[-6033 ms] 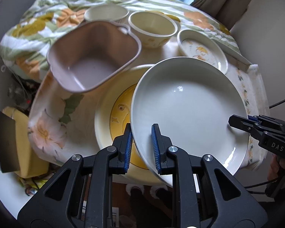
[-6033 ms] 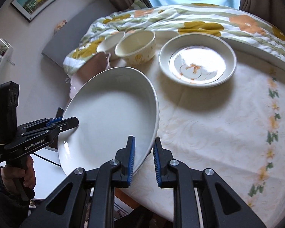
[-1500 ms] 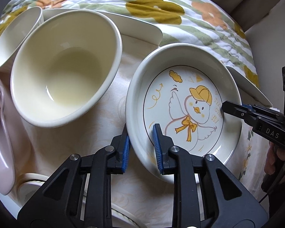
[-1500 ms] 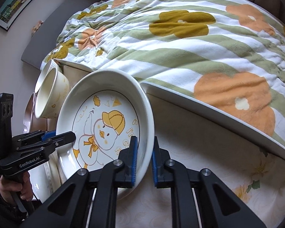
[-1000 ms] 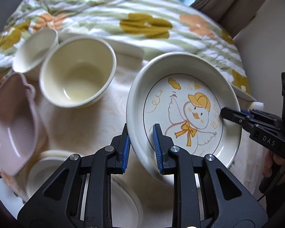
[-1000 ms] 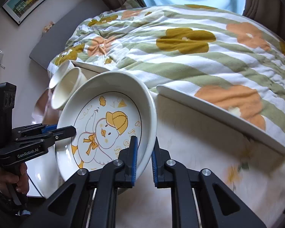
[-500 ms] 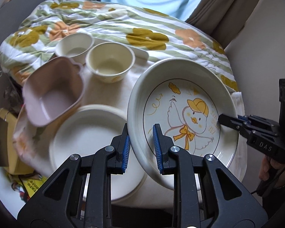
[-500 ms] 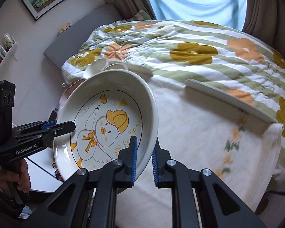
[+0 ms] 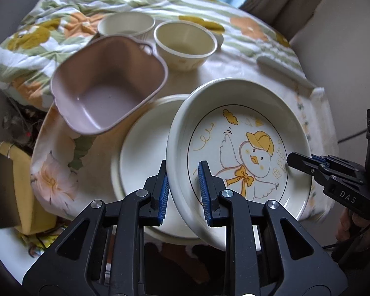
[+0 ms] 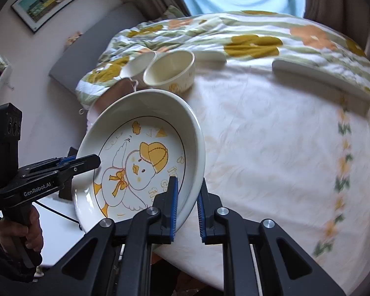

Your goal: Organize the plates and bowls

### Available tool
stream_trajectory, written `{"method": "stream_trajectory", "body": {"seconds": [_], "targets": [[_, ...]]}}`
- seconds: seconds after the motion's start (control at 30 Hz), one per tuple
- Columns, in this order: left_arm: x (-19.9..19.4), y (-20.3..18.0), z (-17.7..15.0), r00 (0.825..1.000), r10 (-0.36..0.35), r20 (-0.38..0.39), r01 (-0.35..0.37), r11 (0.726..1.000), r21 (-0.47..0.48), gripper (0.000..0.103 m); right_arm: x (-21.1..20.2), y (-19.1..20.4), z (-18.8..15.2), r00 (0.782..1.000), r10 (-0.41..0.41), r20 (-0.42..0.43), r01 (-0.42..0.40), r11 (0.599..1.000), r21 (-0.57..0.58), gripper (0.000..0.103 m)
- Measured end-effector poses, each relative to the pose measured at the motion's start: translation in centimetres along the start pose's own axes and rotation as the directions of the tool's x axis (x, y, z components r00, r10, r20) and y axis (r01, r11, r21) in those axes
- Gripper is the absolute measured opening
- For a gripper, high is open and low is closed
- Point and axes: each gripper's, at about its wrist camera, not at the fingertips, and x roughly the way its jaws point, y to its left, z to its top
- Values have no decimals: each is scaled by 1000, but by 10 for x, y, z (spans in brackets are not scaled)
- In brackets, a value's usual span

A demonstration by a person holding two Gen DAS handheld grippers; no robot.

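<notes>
Duck plate (image 9: pixel 246 148) clamped at opposite rims by left gripper (image 9: pixel 183 185) and right gripper (image 10: pixel 187 204), lower centre, above white plate (image 9: pixel 145 157).

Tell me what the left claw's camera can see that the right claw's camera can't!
Only the left camera shows the inside of the pink dish and the plain white plate lying on the table under the duck plate.

Only the right camera shows the framed picture on the wall and the bare stretch of tablecloth.

Both show the duck plate, pinched at opposite rims by the left claw and the right claw, plus two cream bowls.
</notes>
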Motion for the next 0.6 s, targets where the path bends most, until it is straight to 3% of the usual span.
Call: {"method": "stream_trajectory", "body": {"seconds": [0.17,0.37,0.6], "targets": [[26,16,-5,999,-22,-50,24,999,39,20,18,8,-8,999,-50,-2,50,998,34,13],[45,16,-11,997,13,-80,-2,991,137,20,26,19,-13,993,-120,16,119,992,49,13],[46,2,-14,993,112,-22,-102,955,277,20,28,23,-15,985,-168,25,166,984,56,13]]}}
